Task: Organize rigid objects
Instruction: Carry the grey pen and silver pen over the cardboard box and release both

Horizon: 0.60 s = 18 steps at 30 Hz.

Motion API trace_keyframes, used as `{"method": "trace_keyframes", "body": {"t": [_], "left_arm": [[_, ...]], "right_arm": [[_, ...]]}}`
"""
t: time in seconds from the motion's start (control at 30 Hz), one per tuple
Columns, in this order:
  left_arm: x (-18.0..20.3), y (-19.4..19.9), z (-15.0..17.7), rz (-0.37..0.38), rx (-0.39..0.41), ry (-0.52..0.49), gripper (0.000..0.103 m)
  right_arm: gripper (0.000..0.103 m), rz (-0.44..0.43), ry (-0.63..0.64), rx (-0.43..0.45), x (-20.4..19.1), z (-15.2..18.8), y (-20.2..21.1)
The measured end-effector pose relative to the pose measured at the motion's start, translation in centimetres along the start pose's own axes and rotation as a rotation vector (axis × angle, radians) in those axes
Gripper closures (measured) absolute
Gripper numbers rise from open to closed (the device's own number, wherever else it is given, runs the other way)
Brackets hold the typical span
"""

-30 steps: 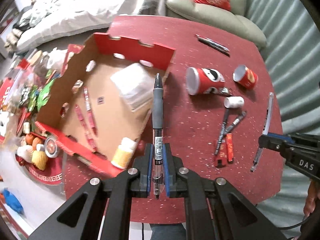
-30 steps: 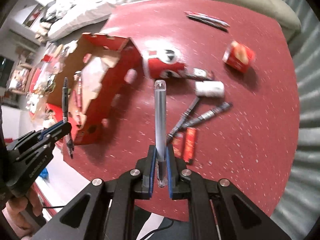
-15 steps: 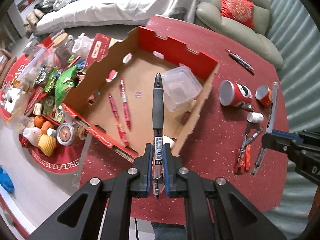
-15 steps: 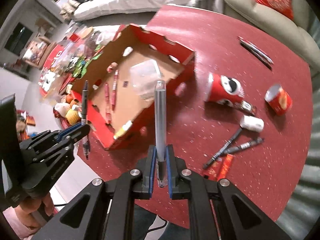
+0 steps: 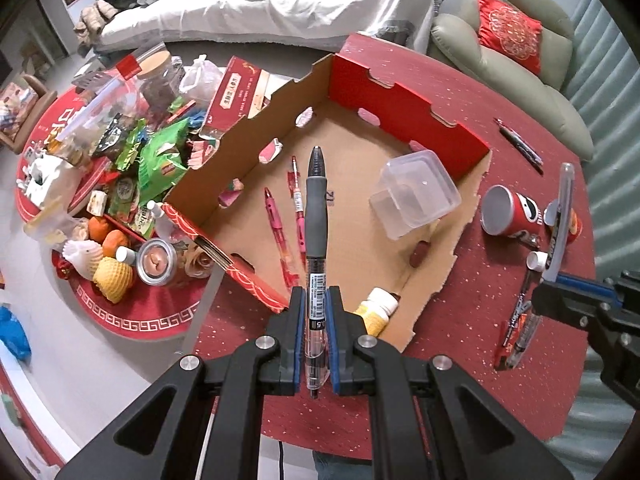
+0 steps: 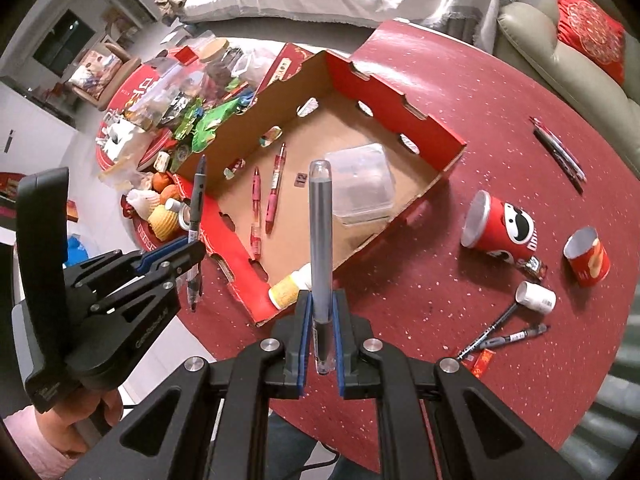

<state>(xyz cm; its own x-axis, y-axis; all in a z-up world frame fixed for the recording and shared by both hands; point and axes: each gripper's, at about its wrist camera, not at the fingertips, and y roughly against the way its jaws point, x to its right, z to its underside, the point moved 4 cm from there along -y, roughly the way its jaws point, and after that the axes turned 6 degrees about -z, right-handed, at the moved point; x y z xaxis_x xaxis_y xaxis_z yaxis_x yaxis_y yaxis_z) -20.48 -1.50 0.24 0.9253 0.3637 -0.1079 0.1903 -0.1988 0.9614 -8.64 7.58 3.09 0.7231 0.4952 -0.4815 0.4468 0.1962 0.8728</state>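
Left wrist view: our left gripper (image 5: 316, 340) is clamped on a black gel pen (image 5: 316, 240), gripped at its clear barrel so the dark sleeve juts forward over the near wall of the cardboard box (image 5: 404, 128). We judge this hold suits dropping the pen flat beside the two pink pens (image 5: 298, 208) on the box floor, where bare cardboard lies between them and the clear plastic container (image 5: 414, 196). At the right edge of this view our right gripper (image 5: 560, 300) pinches a clear-capped pen (image 5: 562, 216) above the red tabletop (image 5: 460, 92). Right wrist view: our right gripper is closed on that pen, held upright near its lower end, in line with the box's near corner, where a yellow bottle (image 6: 286, 288) lies. The Pringles can (image 6: 500, 224), a smaller red can (image 6: 588, 258), a white tube (image 6: 536, 298) and loose pens (image 6: 504, 330) remain towards the tabletop's right edge, well apart from the box.
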Motion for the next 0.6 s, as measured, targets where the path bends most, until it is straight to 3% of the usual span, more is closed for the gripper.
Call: {"method": "trace_keyframes", "body": {"t": [0.6], "left_arm": [[-1.1,-1.2,-0.7,-0.043,-0.013,0.006,0.093]], "right_arm": [[0.092,-0.027,0.035,-0.026,-2.2,-1.3,-2.2]]}}
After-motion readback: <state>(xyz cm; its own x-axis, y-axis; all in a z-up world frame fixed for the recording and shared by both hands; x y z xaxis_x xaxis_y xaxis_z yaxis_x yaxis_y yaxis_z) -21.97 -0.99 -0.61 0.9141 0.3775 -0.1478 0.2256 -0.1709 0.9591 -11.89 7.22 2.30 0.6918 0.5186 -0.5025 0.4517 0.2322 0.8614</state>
